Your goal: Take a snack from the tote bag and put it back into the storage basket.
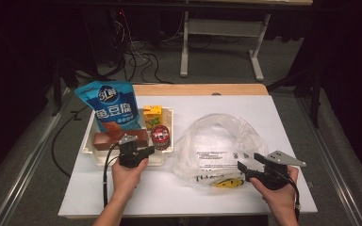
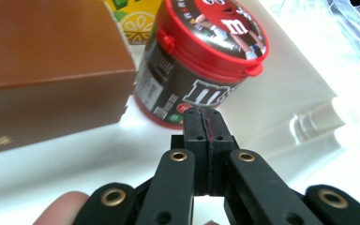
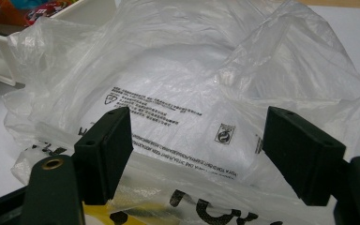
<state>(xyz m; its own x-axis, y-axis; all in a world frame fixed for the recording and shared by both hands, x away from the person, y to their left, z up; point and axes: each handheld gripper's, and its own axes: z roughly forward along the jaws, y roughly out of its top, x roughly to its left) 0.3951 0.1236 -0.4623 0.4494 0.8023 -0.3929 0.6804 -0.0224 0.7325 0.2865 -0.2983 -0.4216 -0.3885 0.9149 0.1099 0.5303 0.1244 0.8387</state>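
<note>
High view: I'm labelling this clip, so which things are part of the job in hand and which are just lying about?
In the job:
plastic bag
candy tub
white tray
left gripper
right gripper

Lying about:
blue snack bag
brown box
yellow carton

- High view: above the person's side, looking forward and down on the counter (image 1: 169, 188).
- Left gripper view: close on the candy tub (image 2: 201, 61), shared with high view.
- Right gripper view: close on the plastic bag (image 3: 192, 93), likewise shared.

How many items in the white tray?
4: blue snack bag at back left, yellow juice carton at back right, brown box in front, candy tub at front right. More may be hidden.
</note>
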